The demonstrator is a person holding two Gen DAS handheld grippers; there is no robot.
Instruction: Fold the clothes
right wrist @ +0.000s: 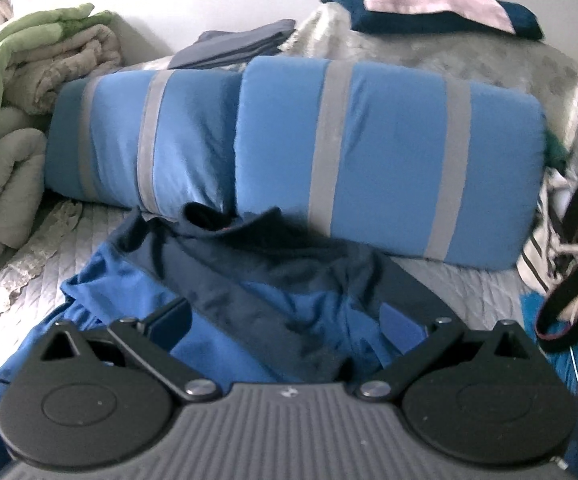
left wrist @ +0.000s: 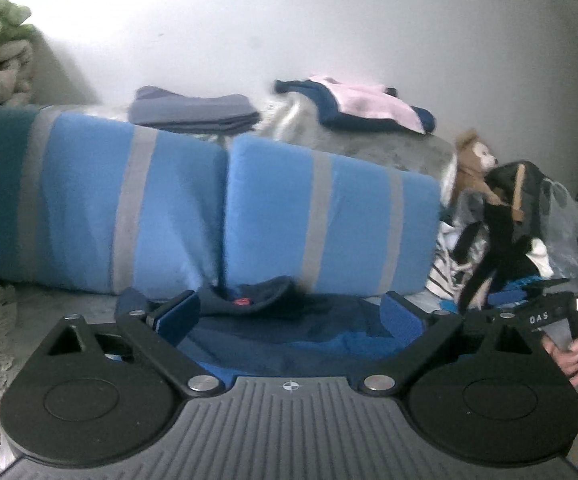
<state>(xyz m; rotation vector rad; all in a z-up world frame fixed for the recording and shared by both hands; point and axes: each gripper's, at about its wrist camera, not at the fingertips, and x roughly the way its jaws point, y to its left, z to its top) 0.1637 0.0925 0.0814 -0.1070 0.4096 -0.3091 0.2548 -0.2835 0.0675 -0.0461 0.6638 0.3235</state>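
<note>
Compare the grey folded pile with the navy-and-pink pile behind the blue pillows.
The grey pile is one colour; the navy-and-pink pile has pink cloth lying on navy. The grey pile is a flat, even stack with lined-up edges; the navy-and-pink pile looks looser and lies askew. The grey one sits to the left, behind the left pillow; the other sits further right. Both rest behind the pillows, by the wall.
</note>
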